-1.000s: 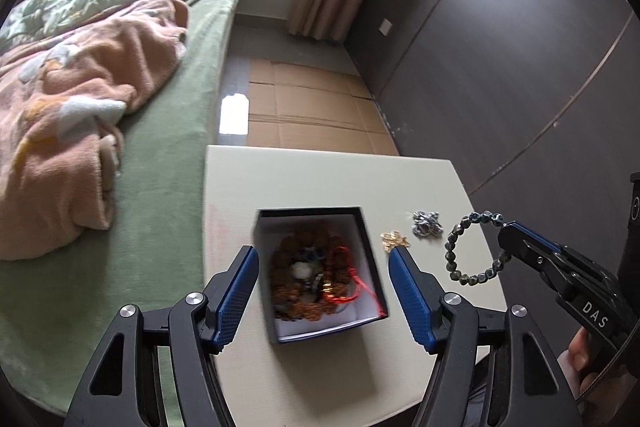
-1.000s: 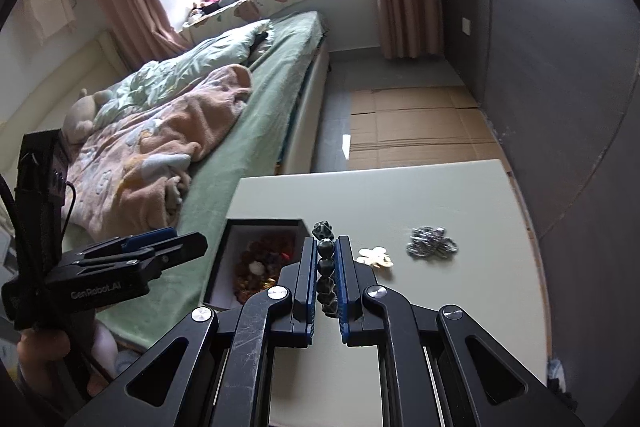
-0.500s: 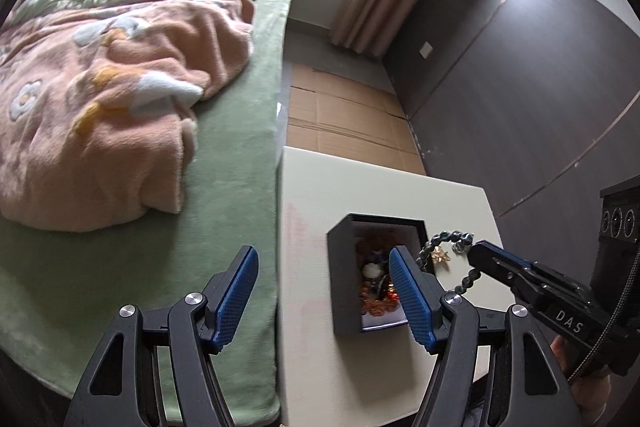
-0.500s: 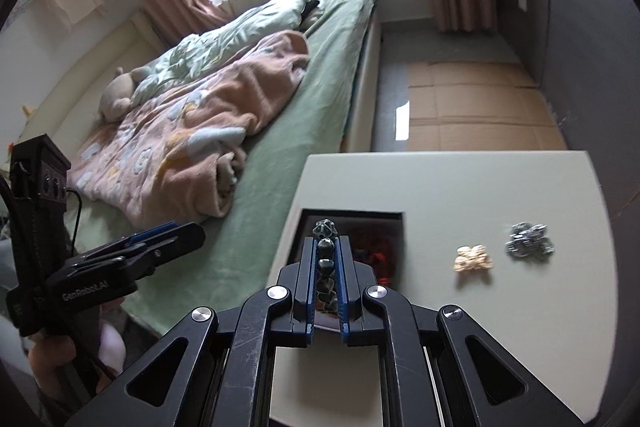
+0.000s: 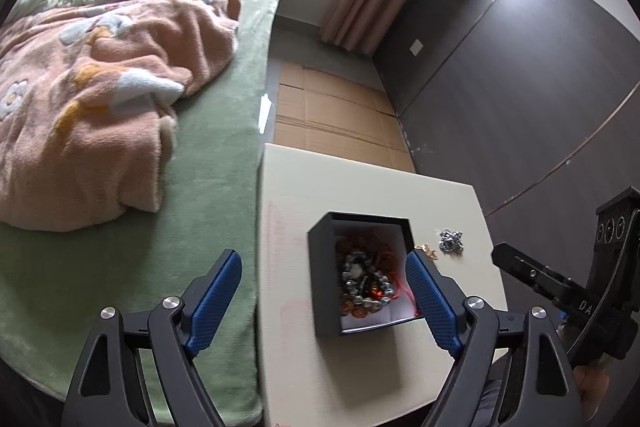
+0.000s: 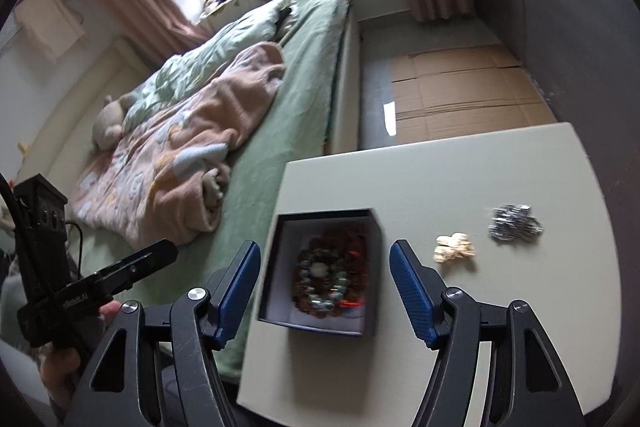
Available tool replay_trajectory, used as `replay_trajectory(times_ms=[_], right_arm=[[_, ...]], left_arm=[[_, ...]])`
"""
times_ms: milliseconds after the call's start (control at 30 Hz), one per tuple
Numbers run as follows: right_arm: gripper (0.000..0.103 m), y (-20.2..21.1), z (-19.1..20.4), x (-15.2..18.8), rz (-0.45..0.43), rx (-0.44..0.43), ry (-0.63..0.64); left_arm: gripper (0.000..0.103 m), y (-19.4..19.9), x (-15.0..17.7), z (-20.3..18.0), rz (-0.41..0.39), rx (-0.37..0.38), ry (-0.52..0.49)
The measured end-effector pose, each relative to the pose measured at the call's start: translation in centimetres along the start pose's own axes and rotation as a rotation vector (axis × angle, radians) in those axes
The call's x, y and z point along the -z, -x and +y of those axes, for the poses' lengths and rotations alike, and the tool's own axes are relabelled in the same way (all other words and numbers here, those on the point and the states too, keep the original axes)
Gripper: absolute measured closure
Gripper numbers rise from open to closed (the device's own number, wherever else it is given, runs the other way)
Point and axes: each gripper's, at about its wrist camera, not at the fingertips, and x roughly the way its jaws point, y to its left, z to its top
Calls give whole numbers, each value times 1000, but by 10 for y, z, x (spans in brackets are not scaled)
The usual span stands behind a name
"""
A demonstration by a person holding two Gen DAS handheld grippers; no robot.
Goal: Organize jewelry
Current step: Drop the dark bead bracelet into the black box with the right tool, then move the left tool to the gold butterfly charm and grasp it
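A black open box (image 5: 320,311) (image 6: 376,239) stands on the cream table (image 5: 292,187) (image 6: 440,171). It holds brown bead bracelets, red cord and a grey-green bead bracelet (image 5: 362,281) (image 6: 320,277) on top. A gold piece (image 6: 455,247) (image 5: 427,250) and a silver piece (image 6: 514,223) (image 5: 451,239) lie on the table right of the box. My right gripper (image 6: 324,283) is open and empty above the box. My left gripper (image 5: 324,299) is open and empty, with the box's left wall between its fingers.
A bed (image 5: 208,155) (image 6: 304,59) with a green cover and pink blanket (image 5: 92,87) lies against the table's left edge. Cardboard (image 5: 332,115) covers the floor beyond the table. A dark wall (image 5: 520,87) stands on the right.
My right gripper has opened and the grey-green bracelet it held now lies in the box. The left gripper has shifted right toward the box.
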Motion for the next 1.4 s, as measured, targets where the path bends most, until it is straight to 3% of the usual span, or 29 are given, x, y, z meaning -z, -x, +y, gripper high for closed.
replay_trajectory(times_ms=[467,800,900,1033,1100,1367,1400], right_arm=[[36,28,-83,11,-42,26,-136],[36,32,-138,34,-84,66,-194],[36,33,-152,41,-117,57,-212],[36,33,-169,49,-153,24,-238],[36,33,-175,52,-165,17,-251],[36,34,-192,61,-164,89,-298],[36,35,-195,61,-165,92,-307]], left_arm=[[18,-32,-2,-71,47,-2,-151],[21,-59,8,-132,81,13,-401],[31,-71,11,-144,116,18,-451],[34,-91,16,-161,155,2,-538],[43,-100,19,-169,182,-19,-589],[44,-140,33,-195,294,-65,-735],[48,-145,34,-197,309,-72,-740]])
